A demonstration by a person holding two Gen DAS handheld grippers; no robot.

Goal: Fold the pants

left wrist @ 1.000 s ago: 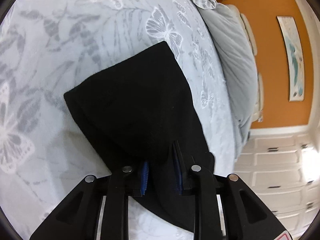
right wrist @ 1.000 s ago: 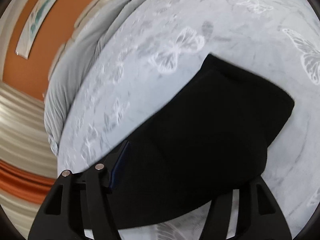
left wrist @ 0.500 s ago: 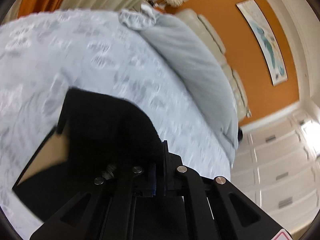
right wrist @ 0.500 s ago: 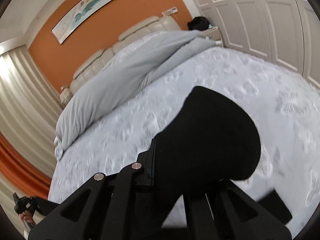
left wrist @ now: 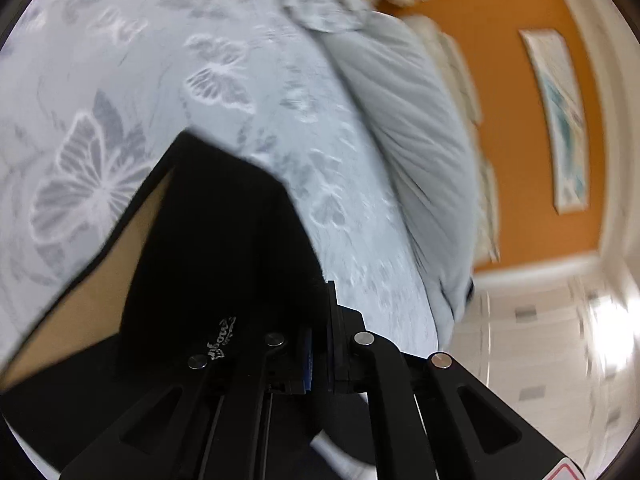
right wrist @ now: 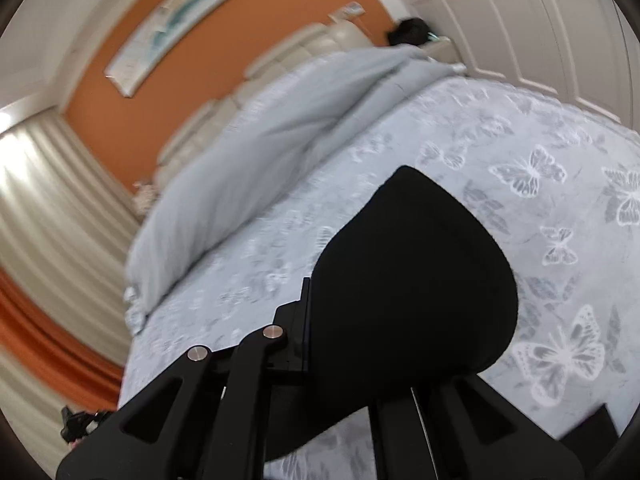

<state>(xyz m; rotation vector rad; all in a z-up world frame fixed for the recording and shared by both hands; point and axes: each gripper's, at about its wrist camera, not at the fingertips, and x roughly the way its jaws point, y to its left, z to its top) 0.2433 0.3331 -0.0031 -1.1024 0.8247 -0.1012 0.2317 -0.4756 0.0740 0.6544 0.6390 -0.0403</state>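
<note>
Left wrist view: left gripper [left wrist: 318, 344] jaws nearly closed, pinching an edge of the black pants [left wrist: 224, 240]. Fabric is lifted off the bed [left wrist: 160, 60] and drapes left of the jaws; a tan lining [left wrist: 108, 264] shows where the layers gape, and small script lettering [left wrist: 220, 338] sits close to the jaws. Frame is motion-blurred.

Risk here: the pinch looks thin, right at the fabric edge. A fast swing could pull it out of the jaws and the fold collapses. The gaping layers could also land offset and leave a crooked crease.

Room: plenty of butterfly-print bedspread to the far left. The bunched grey duvet [left wrist: 416, 152] lies along the right, with the orange wall [left wrist: 500, 80] and white cabinet doors [left wrist: 540, 340] behind it, so I'd keep the drop left of the duvet.

Right wrist view: right gripper [right wrist: 344, 340] jaws are shut on the pants [right wrist: 412, 280]; cloth bulges over them and hides the right finger completely. The pants hang as a rounded lobe above the bed [right wrist: 560, 160].

Risk: the bulk covering the jaws means no view of the grip, so slippage wouldn't show. If the two grippers travel unevenly, the fold skews.

Room: open bedspread to the right and far side; duvet [right wrist: 280, 132] and curtains [right wrist: 48, 208] on the left. A dark fabric corner [right wrist: 592, 424] lies at the near right, likely more of the pants, cannot confirm.
</note>
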